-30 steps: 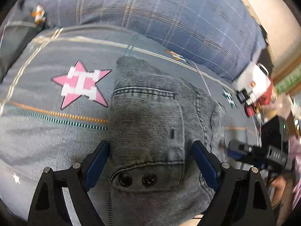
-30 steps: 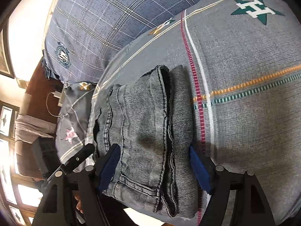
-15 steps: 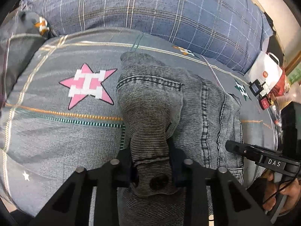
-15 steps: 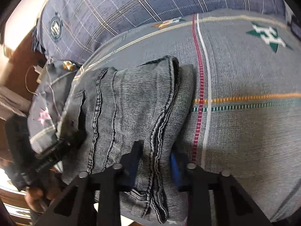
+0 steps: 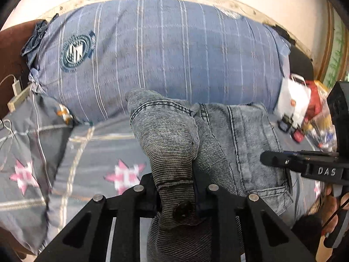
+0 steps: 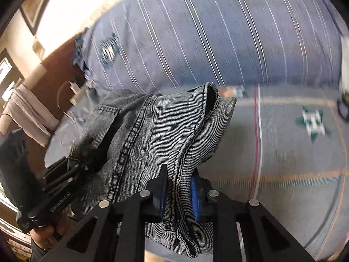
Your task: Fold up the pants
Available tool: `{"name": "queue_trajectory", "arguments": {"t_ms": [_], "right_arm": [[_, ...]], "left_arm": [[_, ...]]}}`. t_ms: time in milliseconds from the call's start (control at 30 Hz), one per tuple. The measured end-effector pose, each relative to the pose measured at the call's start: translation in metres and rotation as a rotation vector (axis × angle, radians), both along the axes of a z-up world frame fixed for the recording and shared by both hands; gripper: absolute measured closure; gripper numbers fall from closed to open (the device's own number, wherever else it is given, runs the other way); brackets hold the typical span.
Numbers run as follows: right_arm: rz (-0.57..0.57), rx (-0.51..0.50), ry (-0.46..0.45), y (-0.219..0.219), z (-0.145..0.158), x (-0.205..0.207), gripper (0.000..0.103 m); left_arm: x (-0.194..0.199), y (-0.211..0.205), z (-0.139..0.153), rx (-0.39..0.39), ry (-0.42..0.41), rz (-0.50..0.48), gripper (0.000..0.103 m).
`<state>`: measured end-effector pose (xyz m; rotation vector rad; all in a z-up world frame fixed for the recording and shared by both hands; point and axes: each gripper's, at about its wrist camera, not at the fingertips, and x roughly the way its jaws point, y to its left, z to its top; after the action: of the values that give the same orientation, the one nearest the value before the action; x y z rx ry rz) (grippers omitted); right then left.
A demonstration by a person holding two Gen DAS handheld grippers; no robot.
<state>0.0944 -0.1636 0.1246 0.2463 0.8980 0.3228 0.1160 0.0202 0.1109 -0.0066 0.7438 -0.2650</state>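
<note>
Two grippers hold one pair of pants (image 5: 244, 144), grey denim already folded into a thick bundle that hangs between them above the bed (image 5: 96, 150). The denim looks heavy, soft and limp: it sags between the grips and its layers can slide apart. Best hold is on a hemmed or seamed edge through all layers, near each end of the bundle.

The left gripper (image 5: 176, 196) has just been closing and is clamped on the buttoned waistband edge, cloth bunched between its jaws. The right gripper (image 6: 178, 192) has likewise been closing and pinches a stack of seamed edges between its blue pads (image 6: 194, 198).

The left view shows the button (image 5: 183, 210), a pocket seam, a white bag (image 5: 294, 100) with clutter at the bed's far side, and the right gripper (image 5: 305, 166) in a hand (image 5: 327, 203). The right view shows the folded layers' open end, the sheet's green star (image 6: 313, 122) and a framed wall at left. Both views show the blue plaid pillow (image 5: 170, 52).
</note>
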Motion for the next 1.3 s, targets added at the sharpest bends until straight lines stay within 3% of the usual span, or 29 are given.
{"name": "queue_trajectory", "arguments": {"t_ms": [100, 233, 333, 400, 433, 467, 500, 533, 567, 667, 767, 833, 867, 933, 967, 1000, 1033, 1200, 1300], "right_arm": [[0.011, -0.001, -0.035, 0.005, 0.021, 0.023, 0.083], [0.01, -0.002, -0.015, 0.01, 0.015, 0.047, 0.083], [-0.002, 0.006, 0.044, 0.011, -0.02, 0.063, 0.083], [0.004, 0.003, 0.092, 0.01, -0.052, 0.074, 0.079], [-0.004, -0.014, 0.13, 0.009, -0.074, 0.081, 0.075], [-0.006, -0.077, 0.165, 0.011, -0.095, 0.086, 0.065], [-0.019, -0.144, 0.182, 0.011, -0.107, 0.089, 0.052], [-0.029, -0.165, 0.184, 0.008, -0.115, 0.086, 0.049], [-0.036, -0.119, 0.17, 0.002, -0.116, 0.08, 0.048], [-0.064, -0.063, 0.11, -0.01, -0.098, 0.059, 0.044], [-0.084, -0.025, 0.02, -0.011, -0.073, 0.039, 0.042], [-0.067, -0.009, -0.016, -0.005, -0.067, 0.031, 0.032], [-0.058, -0.03, -0.013, 0.0, -0.072, 0.03, 0.023], [-0.056, -0.166, 0.043, 0.015, -0.097, 0.035, 0.02], [-0.053, -0.27, 0.118, 0.022, -0.119, 0.041, 0.019], [-0.037, -0.286, 0.147, 0.024, -0.129, 0.041, 0.017], [-0.054, -0.284, 0.073, 0.023, -0.12, 0.033, 0.017], [-0.09, -0.307, -0.019, 0.019, -0.075, 0.012, 0.017], [-0.103, -0.287, -0.069, 0.018, -0.062, -0.012, 0.014]], "left_arm": [[0.022, 0.01, 0.004, -0.016, -0.009, 0.014, 0.078], [0.049, 0.016, -0.02, -0.031, 0.035, 0.019, 0.078], [0.06, 0.016, -0.06, -0.038, 0.105, 0.037, 0.076], [0.07, 0.014, -0.093, -0.017, 0.193, 0.049, 0.066], [0.075, 0.012, -0.117, 0.015, 0.267, 0.057, 0.054], [0.076, 0.014, -0.132, 0.05, 0.293, 0.089, 0.044], [0.071, 0.019, -0.135, 0.033, 0.267, 0.099, 0.042], [0.063, 0.027, -0.132, -0.002, 0.239, 0.104, 0.037], [0.059, 0.031, -0.129, -0.014, 0.24, 0.107, 0.032], [0.04, 0.043, -0.108, -0.075, 0.217, 0.111, 0.03], [0.019, 0.035, -0.09, -0.052, 0.136, 0.114, 0.022], [0.016, 0.023, -0.101, -0.017, 0.142, 0.106, 0.021], [0.022, 0.014, -0.118, 0.03, 0.192, 0.089, 0.021], [0.024, 0.006, -0.143, 0.082, 0.244, 0.105, 0.019], [0.021, 0.009, -0.145, 0.051, 0.231, 0.123, 0.019], [0.02, 0.011, -0.142, 0.036, 0.235, 0.139, 0.019], [0.017, 0.014, -0.136, 0.021, 0.243, 0.147, 0.019], [-0.002, 0.011, -0.1, 0.08, 0.157, 0.152, 0.019], [-0.017, 0.011, -0.086, 0.077, 0.124, 0.156, 0.019]]}}
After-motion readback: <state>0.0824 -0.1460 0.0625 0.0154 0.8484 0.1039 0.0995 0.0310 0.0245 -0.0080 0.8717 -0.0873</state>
